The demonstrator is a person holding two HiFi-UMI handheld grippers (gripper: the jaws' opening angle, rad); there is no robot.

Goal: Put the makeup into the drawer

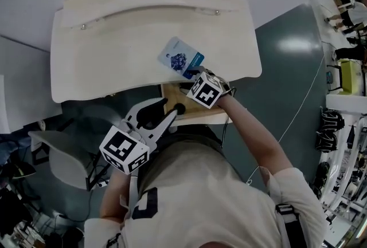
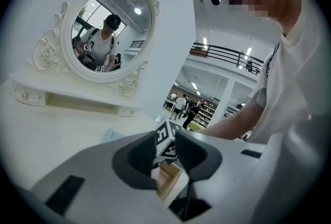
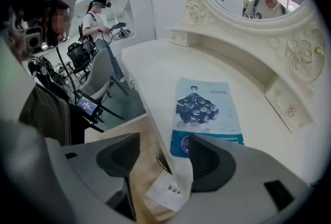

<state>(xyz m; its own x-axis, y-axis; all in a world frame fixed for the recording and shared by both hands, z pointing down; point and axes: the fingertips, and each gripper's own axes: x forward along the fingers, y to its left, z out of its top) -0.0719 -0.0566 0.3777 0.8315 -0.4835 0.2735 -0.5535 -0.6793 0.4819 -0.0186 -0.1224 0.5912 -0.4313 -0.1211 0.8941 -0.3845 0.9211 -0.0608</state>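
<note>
Hovering over smooth cream vanity table (image 1: 114,63), carved oval mirror (image 2: 108,29) behind. Pale wooden drawer (image 1: 198,115) stands open under front edge. My right gripper (image 3: 165,153) above it, jaws wide, empty; left gripper (image 2: 166,158) half apart, empty. Flat glossy blue-white makeup packet (image 1: 181,57) lies on tabletop near drawer.

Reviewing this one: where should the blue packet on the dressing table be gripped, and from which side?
Grip the blue packet by its near short end, coming from the open drawer side. It lies flat and thin on the table, so likely only the end at the front edge lets one jaw slip beneath.
</note>
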